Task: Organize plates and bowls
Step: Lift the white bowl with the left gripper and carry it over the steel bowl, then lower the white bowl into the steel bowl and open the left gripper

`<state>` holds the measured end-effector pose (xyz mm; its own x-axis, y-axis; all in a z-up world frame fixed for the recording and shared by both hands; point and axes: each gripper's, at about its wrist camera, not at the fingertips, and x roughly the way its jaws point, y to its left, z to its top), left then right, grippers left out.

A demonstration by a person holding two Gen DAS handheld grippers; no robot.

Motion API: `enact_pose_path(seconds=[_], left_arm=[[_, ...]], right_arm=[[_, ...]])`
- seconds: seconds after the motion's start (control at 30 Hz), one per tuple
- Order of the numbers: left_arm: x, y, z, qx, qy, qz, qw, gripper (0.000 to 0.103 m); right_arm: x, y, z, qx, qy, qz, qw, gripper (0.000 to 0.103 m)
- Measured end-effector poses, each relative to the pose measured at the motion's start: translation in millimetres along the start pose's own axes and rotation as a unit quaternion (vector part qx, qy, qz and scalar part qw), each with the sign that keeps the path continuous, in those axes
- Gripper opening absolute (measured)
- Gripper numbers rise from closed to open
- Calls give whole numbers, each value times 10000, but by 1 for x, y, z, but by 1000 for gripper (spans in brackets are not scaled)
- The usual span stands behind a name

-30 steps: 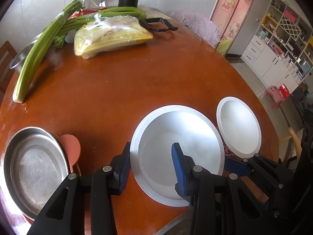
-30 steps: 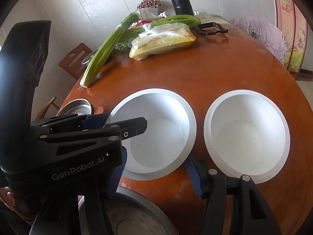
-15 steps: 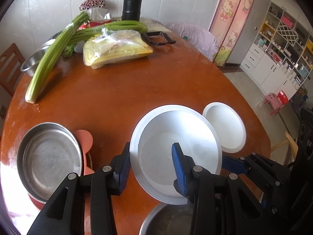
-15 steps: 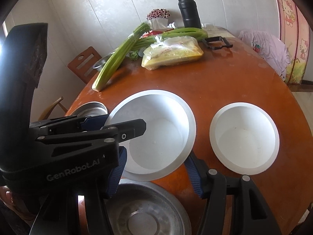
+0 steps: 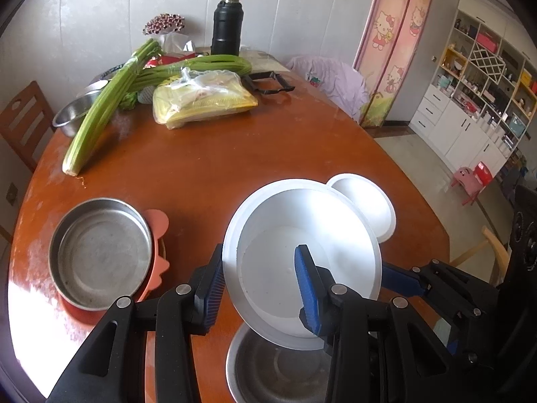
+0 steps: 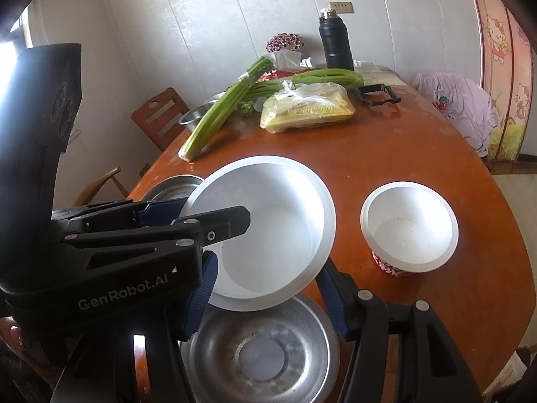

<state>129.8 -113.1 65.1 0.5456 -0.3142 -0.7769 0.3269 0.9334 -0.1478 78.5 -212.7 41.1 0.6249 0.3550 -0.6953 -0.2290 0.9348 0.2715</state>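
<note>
A large white bowl (image 5: 302, 235) hangs tilted above the round wooden table (image 5: 208, 168), held from two sides. My left gripper (image 5: 260, 252) is shut on its left rim, one blue pad outside and one inside. In the right wrist view the same bowl (image 6: 268, 221) sits between the pads of my right gripper (image 6: 268, 268), which is shut on its near edge. Directly beneath lies a steel dish (image 6: 261, 349). A smaller white bowl (image 6: 409, 231) with a red-patterned side stands on the table to the right. At the left a steel pan (image 5: 100, 252) rests on an orange plate (image 5: 159, 223).
At the far side of the table lie celery stalks (image 5: 107, 107), a plastic bag of yellow packets (image 5: 204, 100), a black flask (image 5: 226, 30), a black handle (image 5: 268, 82) and a steel basin (image 5: 72, 116). A wooden chair (image 5: 23, 121) stands left; a cloth-draped chair (image 5: 332, 84) stands behind.
Both grippers have risen and drawn back with the large white bowl, lifting it off the table. The steel dish has come into view beneath it, and the small bowl looks farther away.
</note>
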Motion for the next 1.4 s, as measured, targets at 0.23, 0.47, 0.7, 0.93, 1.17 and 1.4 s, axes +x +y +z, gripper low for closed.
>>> enact_pose_path(seconds=[0.23,0.47,0.7,0.93,1.17,1.4], left_arm=[[-14,-6,-20,-24,-39,27,10000,41],[-18,-13,-43,-53,34,37,10000,42],[-23,-19,-66,-106,86,102,9999,42],[-19,-19,-79,-156,224,159,9995,42],[-11,-19,-86,-172,348,185,9991,42],[-3,-20,-89,-197,402,197,9988,42]], right_arm=[[-15,7,-14,-134,8,45,9999,60],[-25,9,-33,-219,78,66,9997,60],[-29,9,-51,-327,192,122,9992,60],[-27,10,-65,-412,329,171,9985,60],[-20,7,-72,-397,509,163,9978,60],[-16,7,-77,-454,572,88,9973,60]])
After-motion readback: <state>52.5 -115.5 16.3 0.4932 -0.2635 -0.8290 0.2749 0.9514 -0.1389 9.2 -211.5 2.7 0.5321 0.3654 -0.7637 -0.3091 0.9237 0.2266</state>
